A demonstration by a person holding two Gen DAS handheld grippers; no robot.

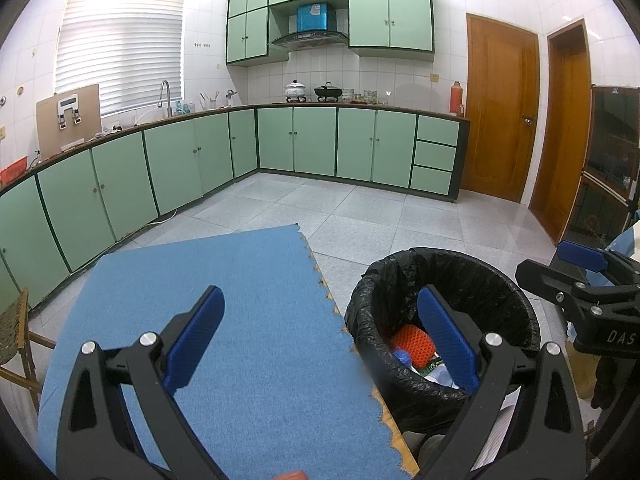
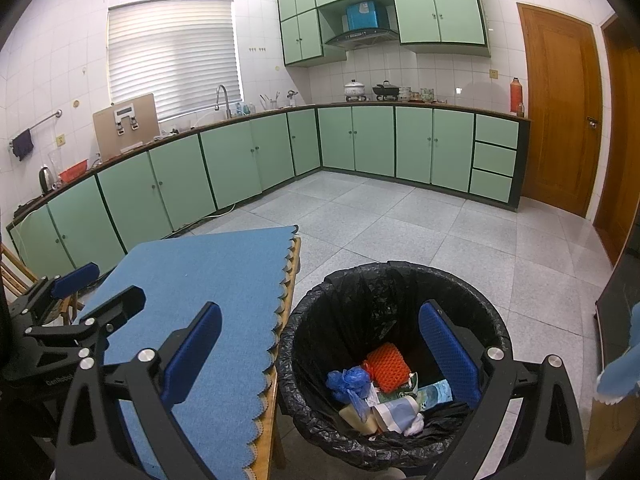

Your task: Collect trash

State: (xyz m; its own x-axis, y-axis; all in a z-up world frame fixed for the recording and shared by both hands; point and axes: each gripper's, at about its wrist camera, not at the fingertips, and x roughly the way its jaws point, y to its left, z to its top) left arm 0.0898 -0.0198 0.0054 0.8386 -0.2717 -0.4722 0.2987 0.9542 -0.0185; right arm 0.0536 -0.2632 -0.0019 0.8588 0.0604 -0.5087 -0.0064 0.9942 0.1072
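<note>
A round bin lined with a black bag (image 1: 472, 276) (image 2: 360, 280) stands on the floor beside the table. Inside lie an orange foam net (image 2: 387, 366) (image 1: 412, 346), a blue plastic bag (image 2: 348, 380), a yellowish piece and crumpled wrappers (image 2: 400, 410). My left gripper (image 1: 320, 344) is open and empty, spanning the table's right edge and the bin. My right gripper (image 2: 320, 354) is open and empty above the bin's left rim. The blue mat (image 1: 224, 280) (image 2: 216, 280) on the table shows no trash. Each gripper appears at the edge of the other's view.
The wooden table edge (image 2: 286, 320) touches the bin's side. A wooden chair (image 1: 16, 340) stands at the left. Green cabinets (image 1: 180, 160) line the walls, wooden doors (image 1: 500, 108) stand at the right, and grey floor tiles (image 2: 440, 232) lie beyond.
</note>
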